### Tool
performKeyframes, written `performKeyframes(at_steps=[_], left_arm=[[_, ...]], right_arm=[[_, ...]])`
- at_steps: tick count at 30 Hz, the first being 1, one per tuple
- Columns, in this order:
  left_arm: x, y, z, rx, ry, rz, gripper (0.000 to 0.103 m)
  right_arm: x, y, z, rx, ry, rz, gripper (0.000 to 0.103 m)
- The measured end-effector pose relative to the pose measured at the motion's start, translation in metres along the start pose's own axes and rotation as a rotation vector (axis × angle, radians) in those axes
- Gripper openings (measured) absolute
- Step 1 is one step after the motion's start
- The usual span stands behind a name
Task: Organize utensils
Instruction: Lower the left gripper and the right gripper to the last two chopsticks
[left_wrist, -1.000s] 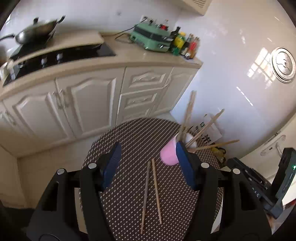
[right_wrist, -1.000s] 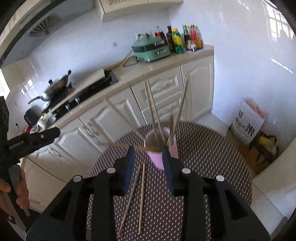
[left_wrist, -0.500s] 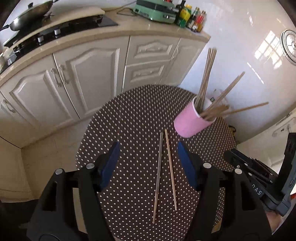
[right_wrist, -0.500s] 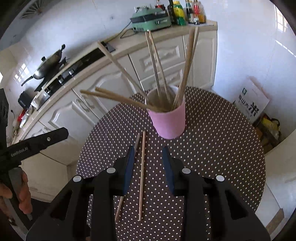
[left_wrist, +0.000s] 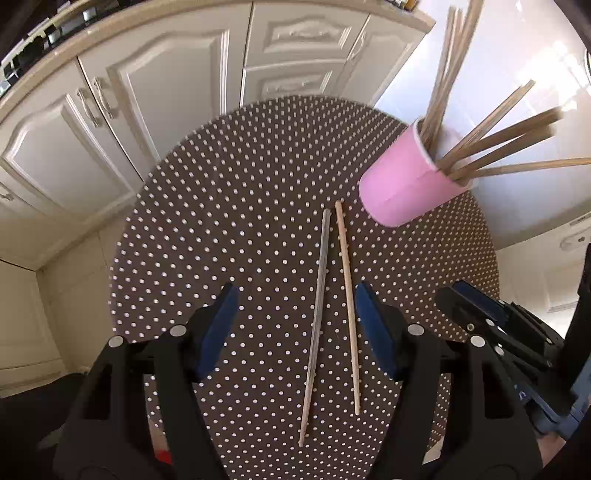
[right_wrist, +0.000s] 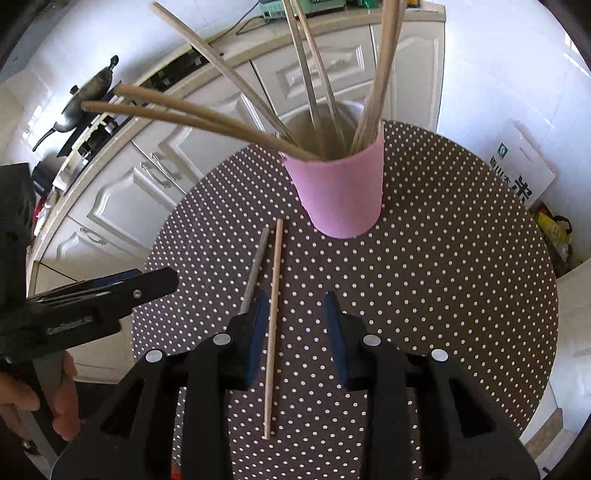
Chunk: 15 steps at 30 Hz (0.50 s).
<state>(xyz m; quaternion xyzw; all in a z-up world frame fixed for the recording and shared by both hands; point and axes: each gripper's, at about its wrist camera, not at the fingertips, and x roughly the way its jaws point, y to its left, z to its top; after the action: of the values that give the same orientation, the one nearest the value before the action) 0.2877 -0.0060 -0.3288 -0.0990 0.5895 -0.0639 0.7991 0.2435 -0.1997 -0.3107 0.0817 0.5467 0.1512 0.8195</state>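
A: What is seen at the left gripper (left_wrist: 295, 317) compared with a second ago?

B: It has been lowered and pitched toward the table (left_wrist: 207, 229). Its blue-padded jaws are spread wide with nothing between them, and both loose chopsticks are now framed in the gap. A second ago the pink cup (left_wrist: 402, 184) was seen half hidden behind one pad; it is now well clear, up and to the right.

A: And the right gripper (right_wrist: 295, 325)?

B: It too has been brought down. Its jaws stand apart, more narrowly, and nothing is clamped. The wooden chopstick (right_wrist: 273, 325) is seen running between the pads, near the left one, while the grey chopstick (right_wrist: 256, 262) is partly hidden behind that pad. Whether the pads are touching the cloth cannot be told.

A: What is implied for the task?

B: A pick-up of a loose stick is judged to be in preparation, with delivery to the cup still to be done. Two sticks remain flat on the table, just beside the cup's base.

A: Materials and shapes?

B: The cup is a smooth, matte pink cylinder, standing upright and bristling with pale wooden chopsticks fanned outward. The grey stick looks metallic and tapered; the wooden one is slender and pale. The table is round, covered in dark cloth with white dots.
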Motion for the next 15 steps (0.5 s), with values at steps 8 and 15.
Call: performKeyframes(at_steps=[8,15], left_arm=[[0.041,-0.005,0.011,-0.008,0.065,0.002,0.066],[0.076,-0.025,0.021,0.068,0.081,0.053,0.065]], right_arm=[[0.016,-0.008,-0.002,0.018,0.047,0.025,0.029],[0.023,-0.019,0.003,0.055,0.056,0.042,0.029]])
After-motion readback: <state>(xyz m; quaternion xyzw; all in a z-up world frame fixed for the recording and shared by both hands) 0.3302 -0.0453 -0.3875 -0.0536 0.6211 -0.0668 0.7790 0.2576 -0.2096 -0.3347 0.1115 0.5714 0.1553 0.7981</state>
